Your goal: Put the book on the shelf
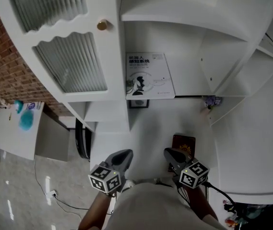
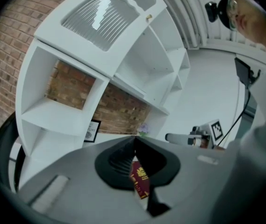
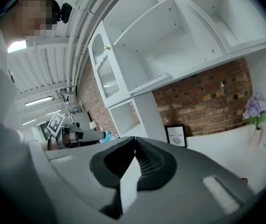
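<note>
Likely a showroom: white shelving (image 1: 174, 13), brick wall (image 1: 2, 71).

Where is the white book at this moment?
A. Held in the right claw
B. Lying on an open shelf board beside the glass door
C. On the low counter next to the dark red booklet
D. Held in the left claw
B: the white book lies flat on the shelf board right of the glass door, above the framed picture; the left claw and right claw are shut on nothing.
</note>
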Motion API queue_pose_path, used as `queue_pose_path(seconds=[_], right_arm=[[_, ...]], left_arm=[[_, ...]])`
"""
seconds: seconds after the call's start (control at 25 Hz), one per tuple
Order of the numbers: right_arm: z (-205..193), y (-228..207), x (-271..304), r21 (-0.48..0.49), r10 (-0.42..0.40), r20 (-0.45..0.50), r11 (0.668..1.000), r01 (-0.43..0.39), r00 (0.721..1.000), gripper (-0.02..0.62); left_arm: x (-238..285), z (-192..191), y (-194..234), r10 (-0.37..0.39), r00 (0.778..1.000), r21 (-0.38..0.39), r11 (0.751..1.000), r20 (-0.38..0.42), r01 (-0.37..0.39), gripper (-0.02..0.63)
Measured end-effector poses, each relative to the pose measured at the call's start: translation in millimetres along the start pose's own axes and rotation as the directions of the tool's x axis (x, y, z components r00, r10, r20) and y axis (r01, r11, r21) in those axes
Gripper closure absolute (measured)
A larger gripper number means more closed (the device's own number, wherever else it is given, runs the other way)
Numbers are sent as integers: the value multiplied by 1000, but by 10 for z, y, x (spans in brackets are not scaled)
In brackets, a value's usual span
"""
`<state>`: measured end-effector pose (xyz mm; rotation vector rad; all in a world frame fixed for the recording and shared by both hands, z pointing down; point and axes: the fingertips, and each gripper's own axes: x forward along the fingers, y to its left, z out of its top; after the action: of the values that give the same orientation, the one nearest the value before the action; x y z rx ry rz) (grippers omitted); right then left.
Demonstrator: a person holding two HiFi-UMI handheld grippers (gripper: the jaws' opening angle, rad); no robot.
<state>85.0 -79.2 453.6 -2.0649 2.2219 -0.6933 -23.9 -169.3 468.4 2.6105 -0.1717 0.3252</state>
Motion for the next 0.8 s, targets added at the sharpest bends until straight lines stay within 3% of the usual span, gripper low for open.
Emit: queue_pose_path(seconds=[0.44, 0.8], right_arm=[[-172, 164, 89, 32, -2, -28, 999, 3, 1000, 592], [-434, 147, -25, 43, -67, -69, 997, 70, 995, 592]], left_arm=[[-87, -178, 63, -13, 998, -9, 1000, -58, 12, 598], [-9, -448, 32, -74, 990, 7, 997, -118, 76, 598]])
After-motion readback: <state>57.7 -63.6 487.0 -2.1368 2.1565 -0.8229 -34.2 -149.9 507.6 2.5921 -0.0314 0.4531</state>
